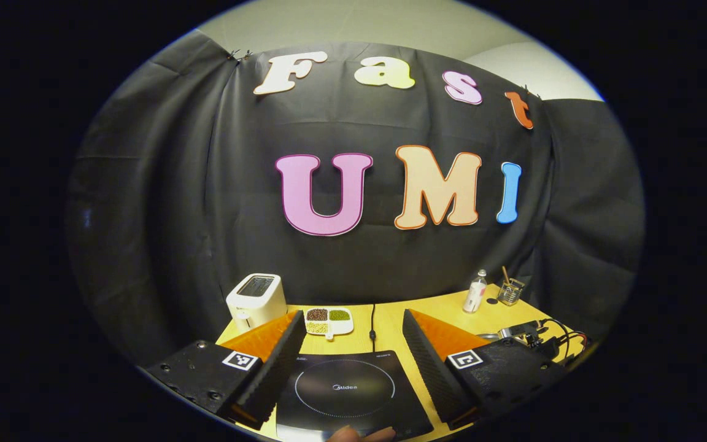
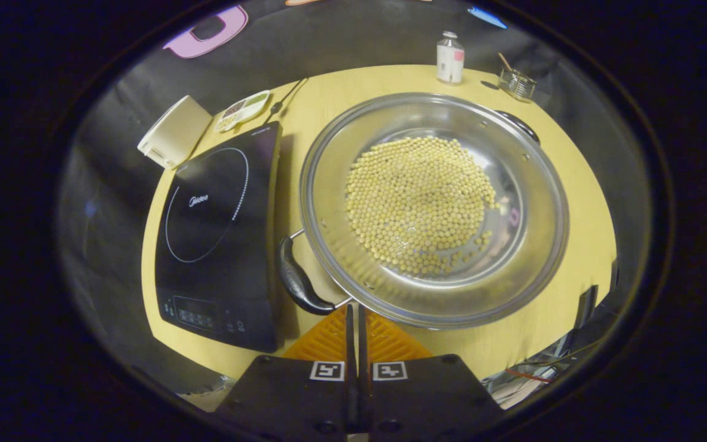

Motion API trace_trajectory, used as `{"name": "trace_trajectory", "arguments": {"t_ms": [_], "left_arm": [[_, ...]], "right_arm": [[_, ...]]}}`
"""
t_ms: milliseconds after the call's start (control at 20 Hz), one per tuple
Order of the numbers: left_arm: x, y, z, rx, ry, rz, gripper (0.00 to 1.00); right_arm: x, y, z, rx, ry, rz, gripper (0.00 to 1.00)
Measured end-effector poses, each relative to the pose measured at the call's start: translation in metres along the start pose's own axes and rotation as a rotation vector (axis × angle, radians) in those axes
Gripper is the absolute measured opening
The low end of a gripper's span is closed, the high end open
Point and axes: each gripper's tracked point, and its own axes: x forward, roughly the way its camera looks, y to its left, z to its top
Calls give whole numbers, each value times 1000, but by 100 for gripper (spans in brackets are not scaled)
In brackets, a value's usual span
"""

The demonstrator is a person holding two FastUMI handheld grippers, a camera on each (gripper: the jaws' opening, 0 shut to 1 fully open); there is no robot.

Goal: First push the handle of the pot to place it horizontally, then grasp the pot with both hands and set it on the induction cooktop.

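The handle-pushing step looks in hand: the right tool [image 2: 353, 310], fingers pressed together on nothing, sits just beside the pot's near handle [image 2: 299, 279]. The pot [image 2: 433, 209], holding beans, rests on the bench [image 2: 580, 184] beside the induction cooktop [image 2: 218, 233]. The left tool [image 1: 348, 362] hovers open over the cooktop. Bottle [image 2: 450, 58] and toaster [image 2: 174, 132] seem well clear.

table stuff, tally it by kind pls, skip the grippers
Cooktop: 1
Pot, with beans in it: 1
Toaster: 1
Divided dish: 1
Bottle: 1
Glass cup: 1
Total: 6
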Motion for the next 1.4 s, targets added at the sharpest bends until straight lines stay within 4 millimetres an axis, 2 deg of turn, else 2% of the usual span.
{"name": "trace_trajectory", "arguments": {"t_ms": [50,100,350,400,500,550,750,900,1050,1100,1150,1400], "left_arm": [[0,0,-2,-1,1,0,96],[0,1,-2,-2,1,0,96],[1,4,-4,-4,4,2,96],[2,4,-4,-5,5,2,96],[2,5,-6,-8,9,3,96],[1,6,-7,-8,11,5,96],[1,6,-9,-11,18,11,96],[2,3,-13,-22,29,10,96],[3,-9,-21,-47,53,-7,94],[3,-12,-24,-54,63,-8,90],[4,-16,-26,-61,71,-6,94],[8,-44,-44,-104,138,-1,95]], "right_arm": [[2,5,2,24,5,12,0],[2,10,5,48,9,23,3],[7,28,17,156,26,57,3],[8,32,21,171,29,70,0],[9,39,26,202,34,89,3],[10,41,27,219,38,100,0],[0,49,32,231,21,153,2],[-8,38,35,212,-10,161,2],[-17,22,42,195,-56,163,2],[-20,17,47,194,-75,169,2],[-23,12,50,188,-92,175,2],[-33,-27,83,87,-236,171,3]]}}
